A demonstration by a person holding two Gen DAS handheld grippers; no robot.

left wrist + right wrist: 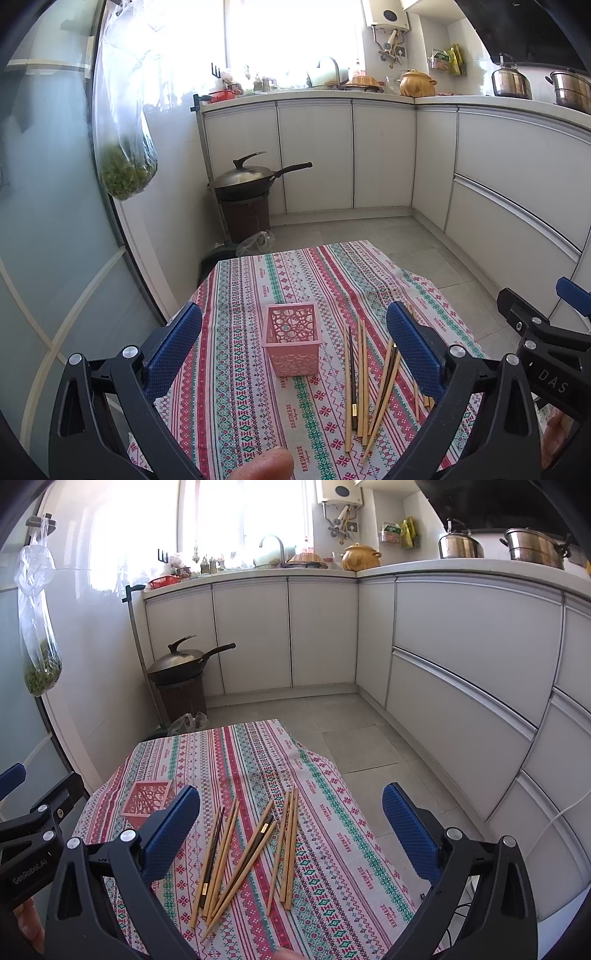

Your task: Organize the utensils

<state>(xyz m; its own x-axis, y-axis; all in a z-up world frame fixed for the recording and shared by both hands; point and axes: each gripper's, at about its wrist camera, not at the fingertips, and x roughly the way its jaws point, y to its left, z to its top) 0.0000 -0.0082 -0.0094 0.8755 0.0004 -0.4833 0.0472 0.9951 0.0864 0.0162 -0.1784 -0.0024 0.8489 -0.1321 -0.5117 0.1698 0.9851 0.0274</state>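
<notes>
While both grippers are held wide apart and empty, left and right, chopsticks are seen scattered on the cloth, just beside the pink basket. Light, stiff and slippery, they are probably best pinched mid-shaft. Beyond, a wok is seen.

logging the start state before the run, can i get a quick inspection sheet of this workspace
surface: small table under a patterned tablecloth
job's things: pink basket, upright and empty; chopsticks loose on the cloth to its right, light wooden and dark ones
clutter: nothing seen on the cloth
grippers: left gripper open; right gripper open, both holding nothing
cables: white cable by the drawers
surroundings: wok on a floor stand, white cabinets
</notes>
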